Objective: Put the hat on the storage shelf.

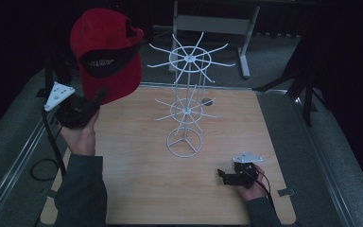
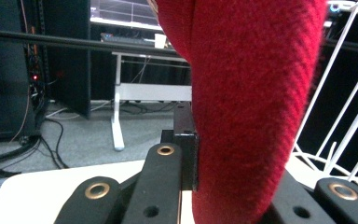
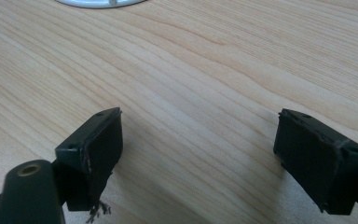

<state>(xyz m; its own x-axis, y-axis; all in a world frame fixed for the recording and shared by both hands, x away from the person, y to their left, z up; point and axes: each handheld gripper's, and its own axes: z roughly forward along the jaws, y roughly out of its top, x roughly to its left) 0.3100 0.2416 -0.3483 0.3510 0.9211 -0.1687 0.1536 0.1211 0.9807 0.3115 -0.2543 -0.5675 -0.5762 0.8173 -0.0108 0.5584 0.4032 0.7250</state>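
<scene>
Left tongs [image 1: 96,98] clamp a red cap [image 1: 106,54], raised above the far-left corner of the wooden surface [image 1: 146,184]; cap hangs brim-side down, dark underside facing the camera in the high view. In the left gripper view the red fabric [image 2: 251,107] sits pinched between the black jaws. Right tongs [image 1: 223,176] rest low over the near-right part of the surface, jaws spread wide with bare wood between them, holding nothing. White wire rack [image 1: 185,101] stands upright mid-surface, two tiers of spokes on a ring base, well apart from both tongs; cap is just left of its top tier, not touching.
</scene>
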